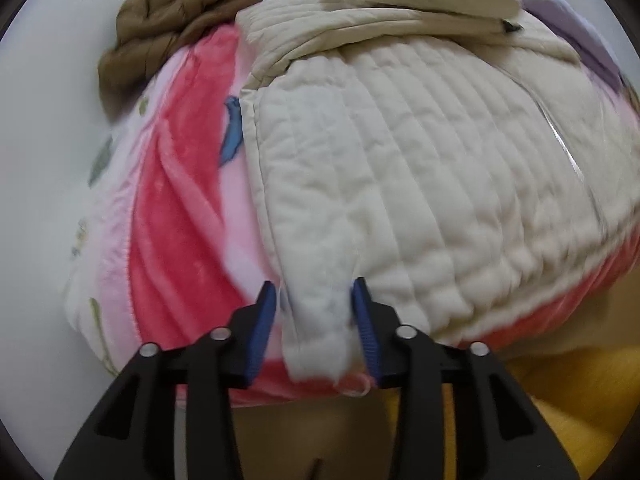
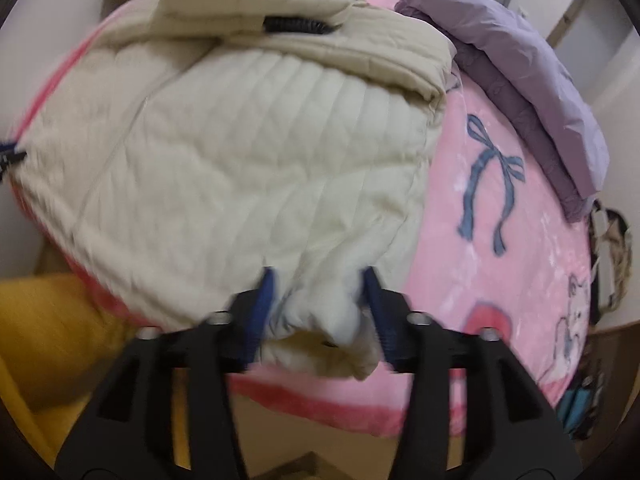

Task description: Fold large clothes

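A cream quilted jacket (image 1: pixel 400 168), puffy with stitched ribs, lies folded across the middle of both views on a plush pink blanket (image 1: pixel 176 208) printed with blue bows, with a crumpled brown garment (image 1: pixel 160 40) at upper left of the left view and a smooth lilac jacket (image 2: pixel 520 64) at upper right of the right view. The left gripper (image 1: pixel 316 312) stands partly open, a hem corner between its blue pads, one side gapped. The right gripper (image 2: pixel 320 304) is wider, straddling bunched hem; whether it pinches, I cannot tell.
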`<state>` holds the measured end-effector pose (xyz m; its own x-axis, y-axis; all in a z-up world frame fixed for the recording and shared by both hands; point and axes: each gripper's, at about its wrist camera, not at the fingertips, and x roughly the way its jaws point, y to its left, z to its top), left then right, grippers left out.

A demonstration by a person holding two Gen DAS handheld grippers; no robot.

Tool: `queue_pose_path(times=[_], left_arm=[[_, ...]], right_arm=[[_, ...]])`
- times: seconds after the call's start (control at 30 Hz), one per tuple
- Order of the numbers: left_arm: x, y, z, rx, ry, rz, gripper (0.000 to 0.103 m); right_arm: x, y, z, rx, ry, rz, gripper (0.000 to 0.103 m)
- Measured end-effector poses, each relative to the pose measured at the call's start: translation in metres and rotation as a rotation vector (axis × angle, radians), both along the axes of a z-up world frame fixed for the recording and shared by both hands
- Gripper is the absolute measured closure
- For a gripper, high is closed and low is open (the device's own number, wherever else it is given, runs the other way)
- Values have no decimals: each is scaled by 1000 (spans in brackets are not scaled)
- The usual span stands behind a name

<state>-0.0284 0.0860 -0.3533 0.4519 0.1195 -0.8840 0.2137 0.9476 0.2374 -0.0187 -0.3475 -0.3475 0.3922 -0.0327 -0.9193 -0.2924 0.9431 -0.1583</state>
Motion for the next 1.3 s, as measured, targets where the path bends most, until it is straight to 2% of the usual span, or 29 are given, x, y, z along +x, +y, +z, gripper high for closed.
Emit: queue_pose_path(times=[0.07,0.13,0.2,0.33,0.4,0.53,0.6,0.67,0.73,0.8,0.87,0.93,0.97,1.03,1.07,1.13,1.3], left_arm=[[-15,-5,5,56,-56,-29,42],[-28,-10,9,87,-87,-74,35],[-37,-13,9,104,-88,-114,35],[-43,-16,-12,138,-32,-165,35],[-36,-13,-21,162,-39,-161,35],[-28,-5,-29,242,-88,-146,47],[-23,0,-28,237,-85,-144,50],[-23,-6,-25,240,-94,-179,64],[-24,-11,-22,236,-103,-188,74],[-21,-13,-22,236,-105,-148,75],[-15,-11,-25,203,-63,-108,75],[-10,-11,-29,203,-34,-85,75],[-8,-10,-30,209,-16,-78,77],[-5,-6,-23,203,5,-55,79],[-2,-4,-9,220,-5,-33,80],[0,-4,14,226,-33,-4,81],[26,-2,93,188,-153,130,82]], right_arm=[[-15,0,0,-31,-12,26,42],[-33,4,1,-111,-50,81,41],[-46,6,-3,-180,-67,140,35],[-48,1,-14,-195,-47,134,35],[-43,-2,-19,-203,-52,112,35],[-30,-12,-23,-195,-85,29,37],[-22,-22,-21,-174,-103,-53,42],[-16,-32,-18,-123,-105,-126,44],[-13,-33,-21,-83,-83,-133,56],[-14,-26,-27,-92,-69,-97,68],[-13,-22,-33,-98,-61,-98,70],[-8,-24,-35,-78,-35,-138,81],[-6,-26,-33,-61,-25,-159,81],[-1,-37,-20,56,4,-252,82],[2,-45,-8,118,15,-294,82],[7,-52,14,143,-4,-306,83],[28,-55,78,123,-103,-246,84]])
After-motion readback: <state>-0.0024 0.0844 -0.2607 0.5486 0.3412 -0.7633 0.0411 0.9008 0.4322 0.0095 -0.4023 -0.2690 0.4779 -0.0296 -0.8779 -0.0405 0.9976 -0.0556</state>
